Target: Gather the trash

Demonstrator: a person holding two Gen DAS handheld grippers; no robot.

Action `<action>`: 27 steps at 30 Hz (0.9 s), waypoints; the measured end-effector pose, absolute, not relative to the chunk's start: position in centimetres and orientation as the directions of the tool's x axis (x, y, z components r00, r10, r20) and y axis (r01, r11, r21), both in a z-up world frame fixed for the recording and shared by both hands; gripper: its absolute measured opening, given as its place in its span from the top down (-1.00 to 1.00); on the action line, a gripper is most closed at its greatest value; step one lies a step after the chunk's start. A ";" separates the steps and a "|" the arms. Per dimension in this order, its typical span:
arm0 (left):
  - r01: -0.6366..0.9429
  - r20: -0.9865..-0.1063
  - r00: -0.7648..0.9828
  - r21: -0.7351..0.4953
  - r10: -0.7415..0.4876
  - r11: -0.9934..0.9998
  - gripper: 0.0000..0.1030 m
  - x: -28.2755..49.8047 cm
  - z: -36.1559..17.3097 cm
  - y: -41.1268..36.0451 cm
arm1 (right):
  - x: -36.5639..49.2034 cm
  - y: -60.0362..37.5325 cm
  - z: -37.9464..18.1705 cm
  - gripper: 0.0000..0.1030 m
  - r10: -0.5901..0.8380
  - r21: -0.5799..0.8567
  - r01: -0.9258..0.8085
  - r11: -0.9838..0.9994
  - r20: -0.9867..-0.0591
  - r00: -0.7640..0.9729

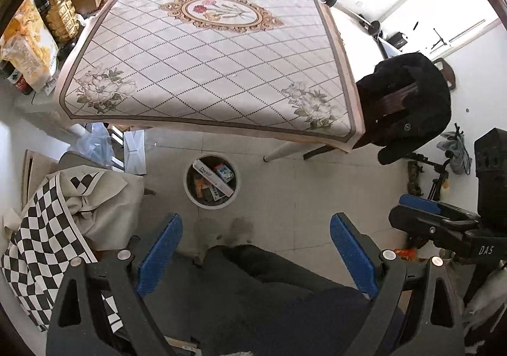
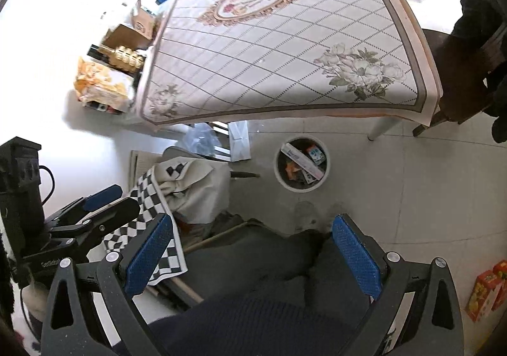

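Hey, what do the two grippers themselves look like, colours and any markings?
Both the left gripper and right gripper have black, triangular cut-out frames with silver round bolts and textured blue pads on the inner faces of the fingers. Seen from the left wrist view, the right gripper's body carries white lettering reading DAS.

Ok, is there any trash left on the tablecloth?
No: in the left wrist view the tablecloth lies bare, and the boxes and wrappers sit in the bin on the floor.

Glossy tablecloth [image 1: 202, 70], matt floor tiles [image 1: 301, 184]
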State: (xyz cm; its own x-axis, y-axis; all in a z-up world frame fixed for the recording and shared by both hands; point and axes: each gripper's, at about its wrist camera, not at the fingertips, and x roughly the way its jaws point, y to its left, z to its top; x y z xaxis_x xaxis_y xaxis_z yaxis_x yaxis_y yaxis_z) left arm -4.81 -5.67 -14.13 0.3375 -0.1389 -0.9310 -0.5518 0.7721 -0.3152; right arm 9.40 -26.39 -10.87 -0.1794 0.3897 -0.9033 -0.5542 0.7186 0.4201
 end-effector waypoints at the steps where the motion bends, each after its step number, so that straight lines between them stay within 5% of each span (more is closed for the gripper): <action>1: -0.550 -0.930 0.341 -0.318 -0.140 0.773 -0.85 -4.9 -13.8 -5.7 | 9.3 -26.6 -10.4 -0.98 0.394 0.427 -0.555 0.714 -0.900 -0.185; 22: -0.532 -0.915 0.376 -0.344 -0.148 0.774 -0.86 -6.0 -11.0 -6.7 | 8.4 -27.8 -8.8 -1.00 0.414 0.472 -0.546 0.692 -0.880 -0.235; 27: -0.531 -0.909 0.386 -0.359 -0.158 0.767 -1.00 -6.1 -11.1 -6.5 | 8.0 -27.7 -8.6 -1.00 0.421 0.479 -0.537 0.695 -0.876 -0.236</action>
